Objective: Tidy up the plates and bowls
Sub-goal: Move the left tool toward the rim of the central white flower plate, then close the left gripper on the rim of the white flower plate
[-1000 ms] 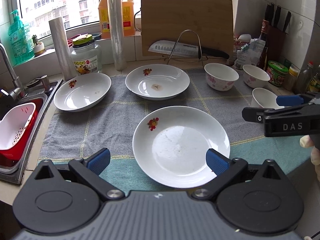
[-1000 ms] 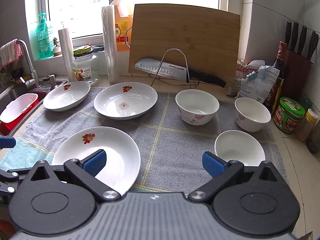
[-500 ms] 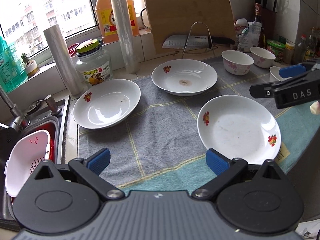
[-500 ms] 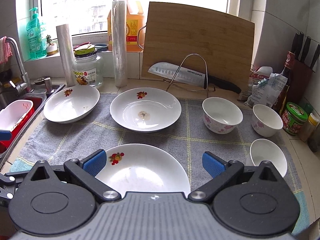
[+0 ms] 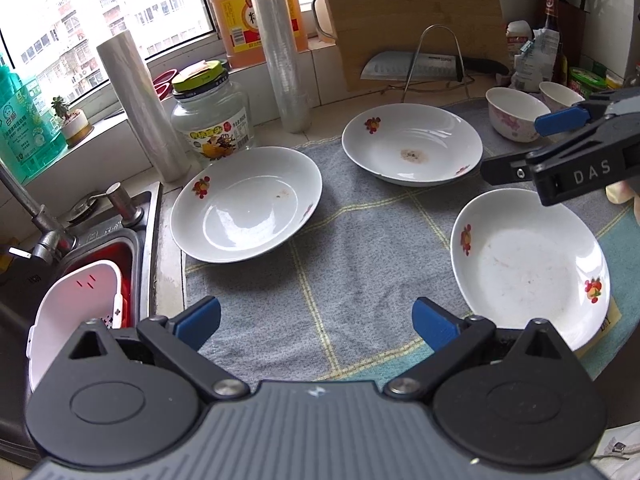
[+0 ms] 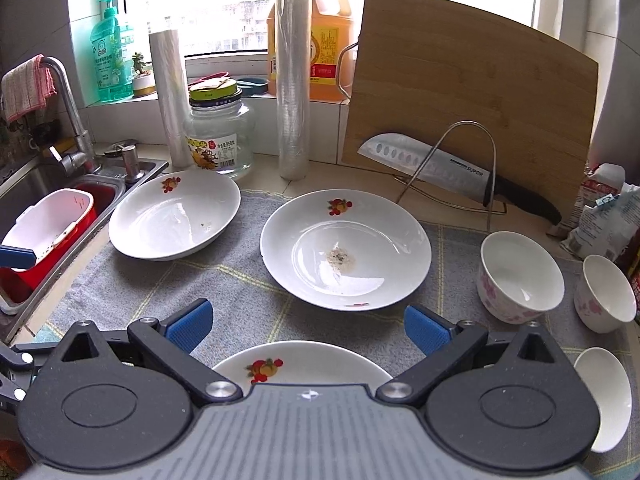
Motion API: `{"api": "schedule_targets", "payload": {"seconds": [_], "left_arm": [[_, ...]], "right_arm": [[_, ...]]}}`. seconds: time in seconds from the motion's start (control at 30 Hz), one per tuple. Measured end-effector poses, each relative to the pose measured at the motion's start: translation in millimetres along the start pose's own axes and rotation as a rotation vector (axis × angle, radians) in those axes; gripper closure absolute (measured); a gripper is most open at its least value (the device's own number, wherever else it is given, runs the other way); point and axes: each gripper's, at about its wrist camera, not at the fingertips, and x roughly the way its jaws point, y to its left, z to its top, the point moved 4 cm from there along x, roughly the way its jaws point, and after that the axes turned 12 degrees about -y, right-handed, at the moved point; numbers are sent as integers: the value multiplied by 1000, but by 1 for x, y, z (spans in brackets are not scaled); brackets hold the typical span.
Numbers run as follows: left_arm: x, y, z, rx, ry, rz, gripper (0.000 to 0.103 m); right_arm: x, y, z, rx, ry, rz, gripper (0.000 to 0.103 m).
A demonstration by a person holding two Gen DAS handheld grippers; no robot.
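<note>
Daylight pours through a wide window [image 6: 208,4] above a tiled sill [image 6: 224,60], with apartment blocks outside. White tiled walls [image 6: 600,60] enclose the corner. The desk [image 6: 320,176] runs along beneath, and a steel sink [image 6: 36,184] is sunk at its left end.

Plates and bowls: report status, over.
Left gripper open, empty. Right gripper open, empty. Three plates and three bowls unstacked on towel. Nothing in the way.
</note>
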Motion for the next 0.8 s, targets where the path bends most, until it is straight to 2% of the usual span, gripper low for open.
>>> {"api": "schedule_targets", "payload": {"seconds": [0.23,0.33,0.57,0.8], "left_arm": [[19,29,-2,30,5,-24,2],[27,46,-4,42,-2,-42,2],[51,94,1,68,-21,-72,2],[82,124,8,75,-5,-94,2]], "right_arm": [[17,13,7,3,7,-15,0],[24,21,10,4,16,-59,0],[37,55,16,-30,17,-95,0],[60,85,14,-63,51,-85,0]]}}
